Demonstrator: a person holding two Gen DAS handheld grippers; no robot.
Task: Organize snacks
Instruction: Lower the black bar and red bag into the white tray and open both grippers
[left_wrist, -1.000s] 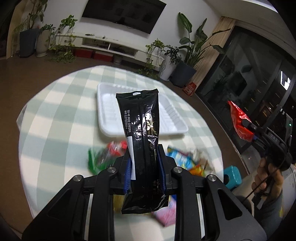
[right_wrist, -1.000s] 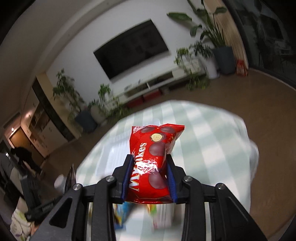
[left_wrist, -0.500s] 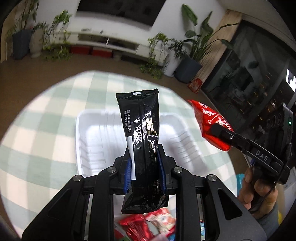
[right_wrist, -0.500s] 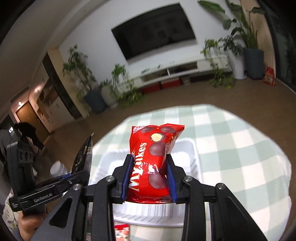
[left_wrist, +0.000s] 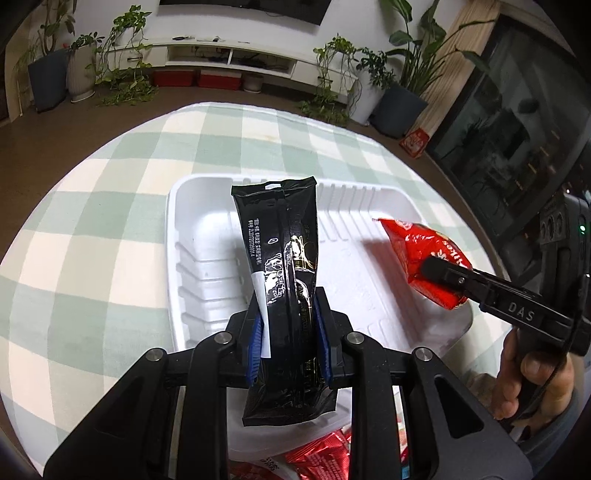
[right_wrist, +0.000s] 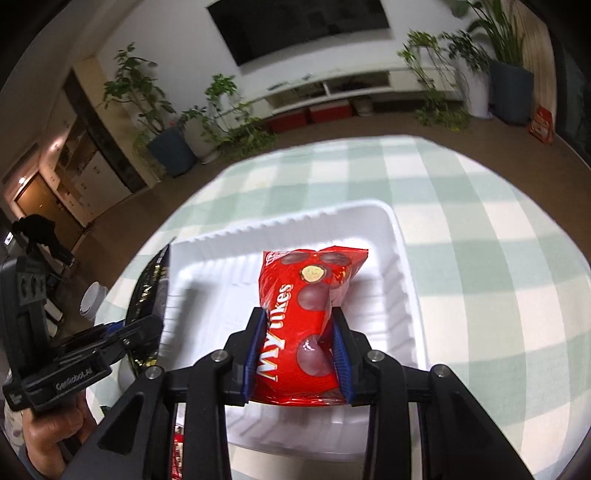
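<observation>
So the left gripper (left_wrist: 287, 341) has its blue-padded jaws squeezed in tight on a tall glossy black foil snack packet (left_wrist: 282, 266), held upright with the sealed top edge pointing away from the camera, and it's sitting over the left half of a white ribbed foam tray (left_wrist: 207, 254). The right gripper (right_wrist: 297, 352) is clamped the same way on a shiny red plastic bag of chocolate balls (right_wrist: 308, 306), and that one's over the right half of the tray (right_wrist: 400, 295), slightly tilted. The tray itself sits roughly mid-table on a round table with a pale green and cream checked tablecloth (left_wrist: 92, 221). Near the bottom edge of the left view, just this side of the tray, some more red snack wrappers (left_wrist: 317, 456) are lying on the cloth.
</observation>
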